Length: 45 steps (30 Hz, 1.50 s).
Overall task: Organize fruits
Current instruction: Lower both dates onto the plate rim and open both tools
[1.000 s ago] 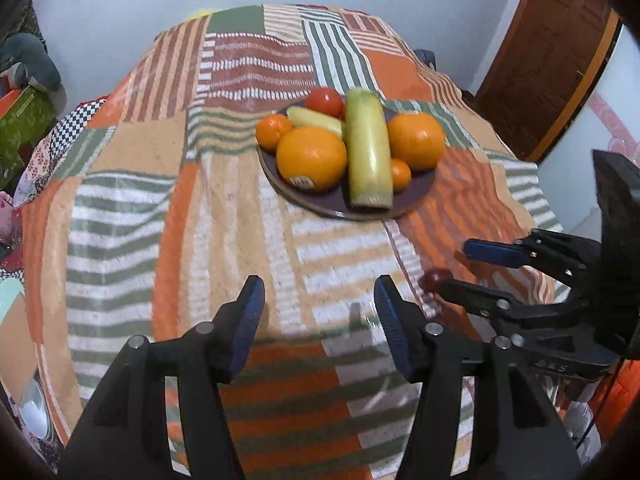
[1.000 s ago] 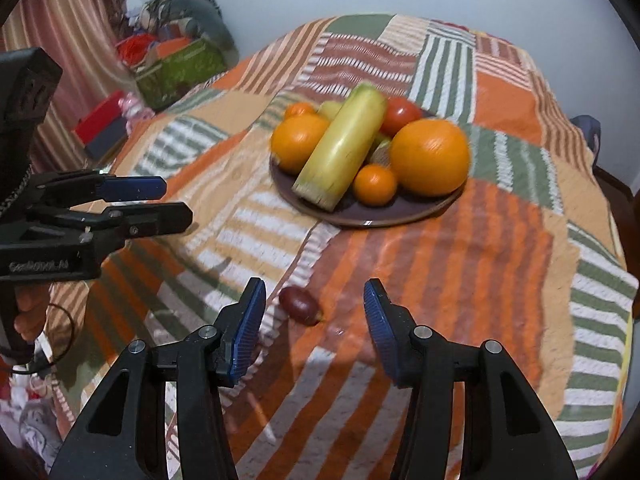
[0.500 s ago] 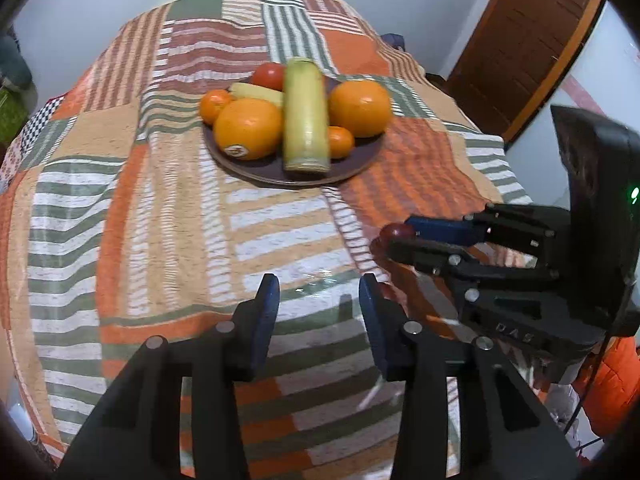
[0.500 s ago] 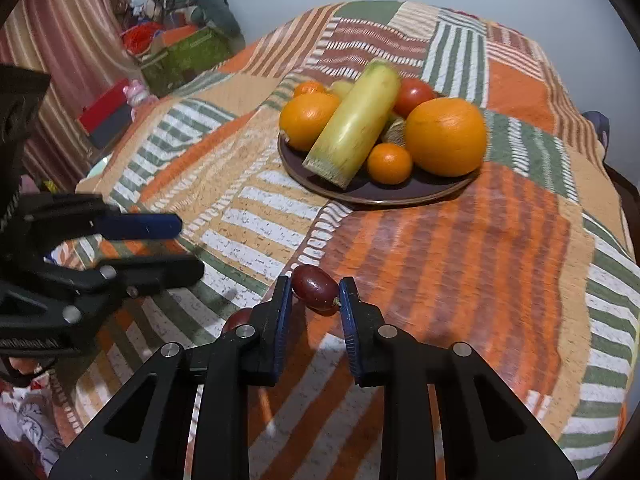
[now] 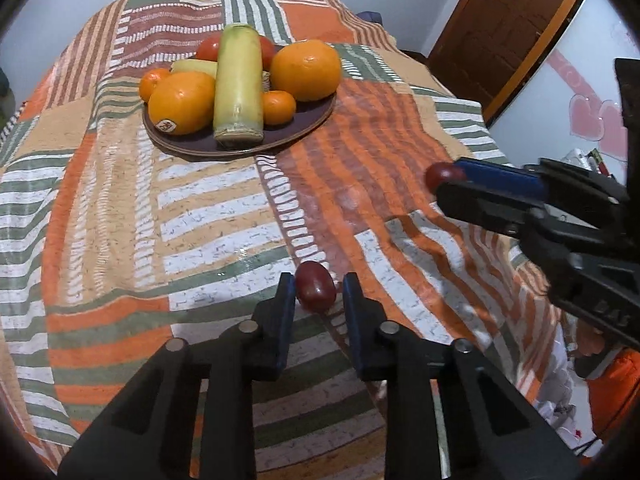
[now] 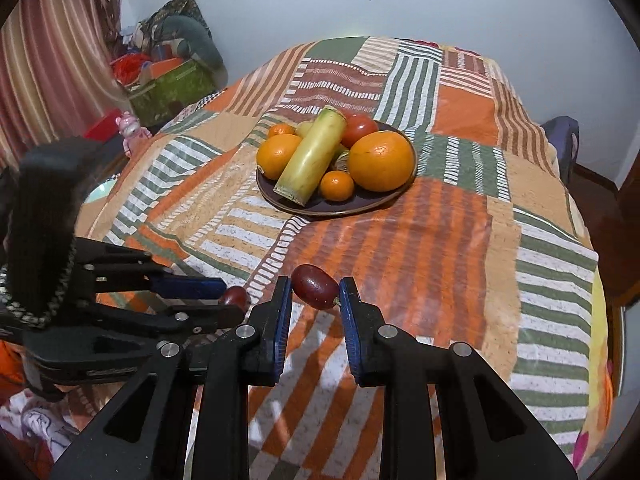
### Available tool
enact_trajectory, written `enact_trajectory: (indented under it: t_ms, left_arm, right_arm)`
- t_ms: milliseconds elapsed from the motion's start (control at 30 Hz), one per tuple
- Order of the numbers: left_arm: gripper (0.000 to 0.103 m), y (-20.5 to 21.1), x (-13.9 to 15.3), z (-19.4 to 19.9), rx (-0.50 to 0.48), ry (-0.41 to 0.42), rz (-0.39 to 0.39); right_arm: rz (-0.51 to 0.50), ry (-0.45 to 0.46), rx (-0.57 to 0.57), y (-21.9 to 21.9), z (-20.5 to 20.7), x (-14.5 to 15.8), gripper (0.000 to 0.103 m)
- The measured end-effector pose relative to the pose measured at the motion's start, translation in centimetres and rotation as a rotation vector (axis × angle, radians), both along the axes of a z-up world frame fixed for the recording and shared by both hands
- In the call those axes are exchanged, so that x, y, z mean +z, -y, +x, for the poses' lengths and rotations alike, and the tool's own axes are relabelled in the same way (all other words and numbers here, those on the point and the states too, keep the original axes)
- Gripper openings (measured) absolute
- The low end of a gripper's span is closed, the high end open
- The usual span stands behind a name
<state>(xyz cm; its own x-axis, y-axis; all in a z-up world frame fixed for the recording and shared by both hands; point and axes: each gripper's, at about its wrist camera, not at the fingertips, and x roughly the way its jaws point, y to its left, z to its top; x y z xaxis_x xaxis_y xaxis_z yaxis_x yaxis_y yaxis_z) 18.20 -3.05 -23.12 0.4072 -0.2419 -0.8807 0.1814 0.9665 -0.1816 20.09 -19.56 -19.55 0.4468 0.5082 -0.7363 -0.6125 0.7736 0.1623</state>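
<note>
A dark brown plate (image 5: 312,124) (image 6: 360,208) on the patchwork cloth holds oranges (image 5: 306,70), small tangerines, a tomato and a long pale green fruit (image 5: 238,84). My left gripper (image 5: 318,292) is shut on a dark red grape (image 5: 315,286) just above the cloth; it also shows in the right wrist view (image 6: 236,296). My right gripper (image 6: 314,290) is shut on a second dark red grape (image 6: 314,286), lifted above the cloth; it shows at the right of the left wrist view (image 5: 442,174).
The round table's cloth (image 6: 460,240) drops off at its edges. A wooden door (image 5: 500,28) stands at the back right. A green box (image 6: 168,88), cushions and a striped curtain (image 6: 48,64) lie beyond the left side.
My left gripper has closed on a grape near the table's front. My right gripper has lifted its grape higher and further from the cloth.
</note>
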Motion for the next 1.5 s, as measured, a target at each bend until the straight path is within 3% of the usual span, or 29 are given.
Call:
enact_trajectory:
  t_ms: [367, 700, 1100, 1500]
  left_arm:
    - [0.019, -2.2, 1.7, 0.5, 0.042, 0.040, -0.022]
    - [0.019, -5.0, 3.4, 4.3, 0.120, 0.112, -0.002]
    - [0.019, -6.9, 1.7, 9.0, 0.150, 0.100, -0.004]
    - [0.019, -7.0, 0.1, 10.6, 0.156, 0.086, 0.007]
  right_arm:
    - [0.014, 0.002, 0.005, -0.6, 0.4, -0.1, 0.022]
    - [0.025, 0.004, 0.012, -2.4, 3.0, -0.4, 0.022]
    - [-0.003, -0.013, 0.038, -4.6, 6.5, -1.9, 0.022]
    - [-0.031, -0.037, 0.060, -6.0, 8.3, -3.4, 0.022]
